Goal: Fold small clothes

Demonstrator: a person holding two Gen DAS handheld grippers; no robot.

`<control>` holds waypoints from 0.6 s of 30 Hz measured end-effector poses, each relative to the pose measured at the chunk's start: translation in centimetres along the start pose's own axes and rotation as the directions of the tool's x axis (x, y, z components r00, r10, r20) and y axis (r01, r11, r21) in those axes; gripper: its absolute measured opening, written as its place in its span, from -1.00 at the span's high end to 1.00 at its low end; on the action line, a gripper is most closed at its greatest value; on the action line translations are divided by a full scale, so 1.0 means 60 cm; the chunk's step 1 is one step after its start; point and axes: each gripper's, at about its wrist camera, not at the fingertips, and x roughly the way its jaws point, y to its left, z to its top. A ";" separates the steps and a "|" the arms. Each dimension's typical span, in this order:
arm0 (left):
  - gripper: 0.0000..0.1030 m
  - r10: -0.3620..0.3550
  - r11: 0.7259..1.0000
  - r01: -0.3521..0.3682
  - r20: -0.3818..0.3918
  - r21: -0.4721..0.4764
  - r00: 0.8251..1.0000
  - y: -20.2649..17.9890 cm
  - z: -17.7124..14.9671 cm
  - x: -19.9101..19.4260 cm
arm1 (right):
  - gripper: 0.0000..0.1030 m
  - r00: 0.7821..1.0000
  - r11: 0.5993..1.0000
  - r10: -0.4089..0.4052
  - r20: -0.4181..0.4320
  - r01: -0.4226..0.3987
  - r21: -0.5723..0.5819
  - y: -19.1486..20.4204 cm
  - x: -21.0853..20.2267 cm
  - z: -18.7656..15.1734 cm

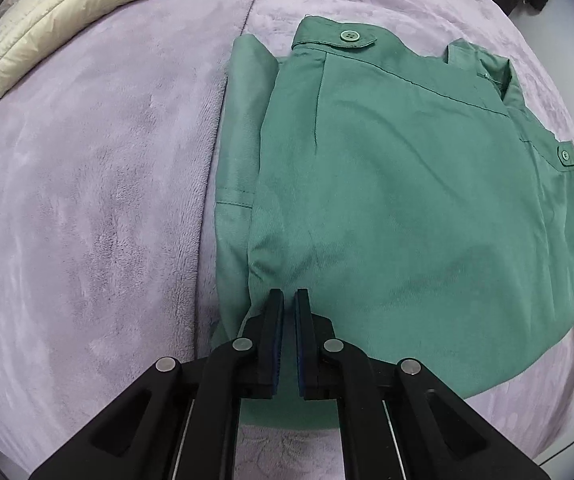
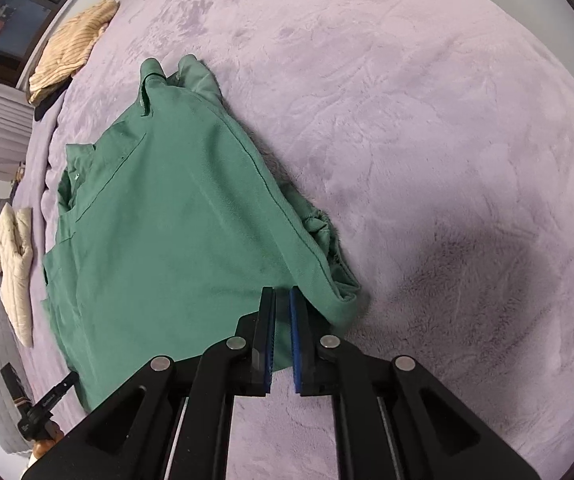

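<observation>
Spread flat on the plush lilac blanket [image 1: 87, 200], the folded green cotton button-tab garment [image 1: 407, 200] lies just ahead of both grippers, left gripper [image 1: 289, 300] and right gripper [image 2: 282, 298] each with jaws nearly together, apparently pinching its near hem corners for another fold.

The folded shirt [image 1: 407, 208] lies flat on the blanket [image 1: 87, 200], its collar end on the far side. The left gripper [image 1: 289, 300] sits at the shirt's near edge, close to its left corner — the right gripper [image 2: 282, 296] is at the near edge by the right corner. A puffy jacket [image 1: 67, 12] lies on the blanket, far off to the left. A knit sweater [image 2: 75, 48] lies behind the shirt, near the blanket's far edge.
</observation>
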 end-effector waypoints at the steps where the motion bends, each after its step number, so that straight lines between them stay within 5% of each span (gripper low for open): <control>1: 0.86 -0.001 1.000 0.001 -0.006 -0.003 1.000 0.000 -0.002 -0.006 | 0.79 1.000 1.000 0.001 -0.002 -0.001 0.003 0.004 -0.006 -0.005; 6: 0.86 -0.021 1.000 0.021 0.045 0.012 0.999 0.003 0.005 -0.053 | 0.01 1.000 1.000 0.020 0.014 -0.019 -0.023 0.036 -0.027 -0.045; 9: 0.75 -0.023 0.999 0.020 0.102 0.032 0.995 -0.002 0.029 -0.073 | 0.01 0.999 0.998 0.051 0.001 -0.051 -0.022 0.052 -0.029 -0.065; 10: -0.14 -0.017 0.999 0.013 0.118 0.038 0.993 -0.004 0.038 -0.077 | 0.01 0.998 0.998 0.059 -0.003 -0.059 -0.022 0.059 -0.028 -0.070; 11: -0.75 -0.001 0.999 -0.004 0.131 0.040 0.991 -0.005 0.050 -0.078 | 0.00 0.998 0.997 0.067 -0.008 -0.067 -0.025 0.066 -0.026 -0.075; 12: -0.96 0.015 0.999 -0.022 0.167 0.040 0.986 -0.009 0.060 -0.081 | 0.00 0.997 0.997 0.075 -0.014 -0.076 -0.033 0.074 -0.025 -0.080; 18: -0.96 -0.027 0.998 0.018 0.159 0.060 0.987 -0.027 0.176 -0.032 | 0.00 0.993 0.992 0.108 -0.055 -0.111 -0.065 0.112 -0.013 -0.106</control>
